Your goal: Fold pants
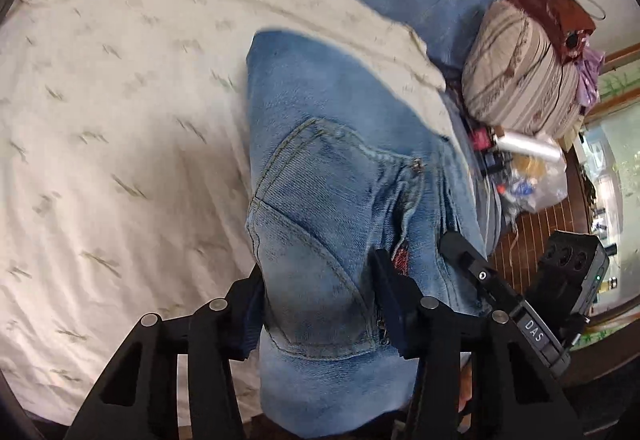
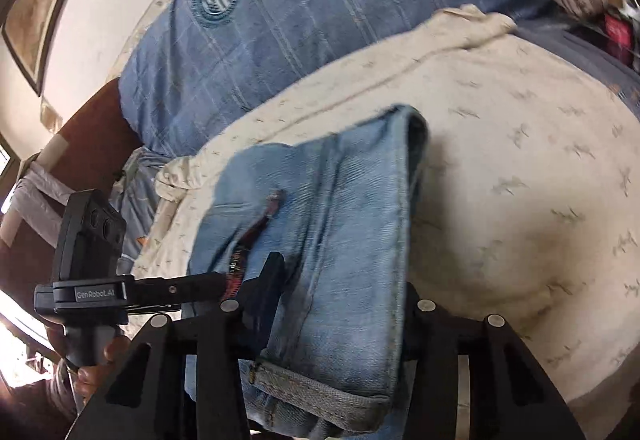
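Note:
Light blue jeans [image 1: 320,176] are folded into a thick bundle that reaches out over a cream bedspread [image 1: 112,112]. My left gripper [image 1: 320,304] is shut on the bundle at the back pocket. My right gripper [image 2: 340,304] is shut on the same jeans [image 2: 340,224] at the waistband end, with a belt loop below the fingers. Each gripper shows in the other's view: the right one in the left wrist view [image 1: 480,272], the left one in the right wrist view [image 2: 172,288]. Both hold the near edge of the jeans, side by side.
A blue checked pillow [image 2: 280,32] lies at the head of the bed. A striped rolled bundle [image 1: 524,80], a plastic bag [image 1: 536,176] and small items sit at the bed's right side. A brown wooden floor [image 1: 536,232] lies beyond.

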### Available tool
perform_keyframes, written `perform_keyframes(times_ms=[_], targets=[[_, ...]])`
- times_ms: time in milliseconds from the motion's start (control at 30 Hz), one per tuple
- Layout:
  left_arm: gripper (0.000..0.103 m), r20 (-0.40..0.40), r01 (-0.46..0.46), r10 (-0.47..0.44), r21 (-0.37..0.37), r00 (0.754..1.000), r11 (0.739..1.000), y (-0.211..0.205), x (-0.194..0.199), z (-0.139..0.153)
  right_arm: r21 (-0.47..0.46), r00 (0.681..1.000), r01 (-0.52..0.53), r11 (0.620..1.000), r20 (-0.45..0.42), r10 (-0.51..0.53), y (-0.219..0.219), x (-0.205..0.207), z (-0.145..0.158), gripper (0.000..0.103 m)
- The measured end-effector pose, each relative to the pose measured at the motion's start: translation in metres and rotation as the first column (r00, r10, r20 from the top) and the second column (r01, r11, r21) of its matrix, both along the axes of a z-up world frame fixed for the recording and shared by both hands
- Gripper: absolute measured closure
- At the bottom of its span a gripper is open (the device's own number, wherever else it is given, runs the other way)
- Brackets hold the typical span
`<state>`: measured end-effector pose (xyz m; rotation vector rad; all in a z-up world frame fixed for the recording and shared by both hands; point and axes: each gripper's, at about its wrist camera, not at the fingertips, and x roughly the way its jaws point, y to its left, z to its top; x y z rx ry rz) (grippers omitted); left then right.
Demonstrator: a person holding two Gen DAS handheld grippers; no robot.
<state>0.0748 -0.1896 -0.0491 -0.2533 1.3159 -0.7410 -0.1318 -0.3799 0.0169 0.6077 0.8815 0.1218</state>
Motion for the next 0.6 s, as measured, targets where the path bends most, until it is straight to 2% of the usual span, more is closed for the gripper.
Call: perform_keyframes(times_ms=[100, 233, 300, 333, 400, 433, 500, 533, 567, 600], targets=[[0.055, 0.104, -0.073, 0.073, -0.002, 0.992, 0.997, 0.032, 0.005, 0.029, 0.007, 0.998, -0.054, 0.999, 0.030, 0.054, 0.024, 0.035, 0.015, 0.058], [0.054, 0.186, -0.180, 0.183, -0.034, 0.965, 0.983, 0.075, 0.026, 0.061, 0.009, 0.985, -0.129, 0.992, 0.120, 0.128, 0.060, 0.088, 0.034, 0.058], [0.050, 0.226, -0.223, 0.218, -0.003, 0.949, 0.975, 0.090, 0.032, 0.068, -0.025, 0.975, -0.153, 0.988, 0.162, 0.155, 0.080, 0.110, 0.038, 0.054], [0.049, 0.238, -0.246, 0.230, 0.041, 0.944, 0.968, 0.095, 0.036, 0.064, -0.057, 0.975, -0.156, 0.986, 0.152, 0.163, 0.090, 0.122, 0.036, 0.050], [0.051, 0.234, -0.291, 0.255, 0.133, 0.938, 0.947, 0.092, 0.037, 0.048, -0.218, 0.988, -0.130, 0.967, 0.059, 0.146, 0.110, 0.141, 0.023, 0.047], [0.052, 0.222, -0.305, 0.266, 0.169, 0.938, 0.937, 0.097, 0.036, 0.039, -0.261, 0.988, -0.136, 0.956, 0.028, 0.149, 0.117, 0.144, 0.017, 0.047], [0.052, 0.241, -0.330, 0.281, 0.196, 0.929, 0.923, 0.100, 0.027, 0.028, -0.280, 0.988, -0.144, 0.949, 0.013, 0.154, 0.123, 0.136, 0.012, 0.047], [0.051, 0.256, -0.340, 0.285, 0.200, 0.924, 0.919, 0.098, 0.024, 0.025, -0.285, 0.988, -0.146, 0.947, 0.012, 0.156, 0.125, 0.130, 0.011, 0.044], [0.047, 0.276, -0.345, 0.288, 0.187, 0.917, 0.920, 0.093, 0.022, 0.025, -0.289, 0.987, -0.145, 0.946, 0.017, 0.157, 0.126, 0.124, 0.012, 0.035], [0.045, 0.289, -0.346, 0.287, 0.182, 0.913, 0.920, 0.099, 0.016, 0.030, -0.302, 0.988, -0.139, 0.943, 0.016, 0.151, 0.127, 0.119, 0.015, 0.031]])
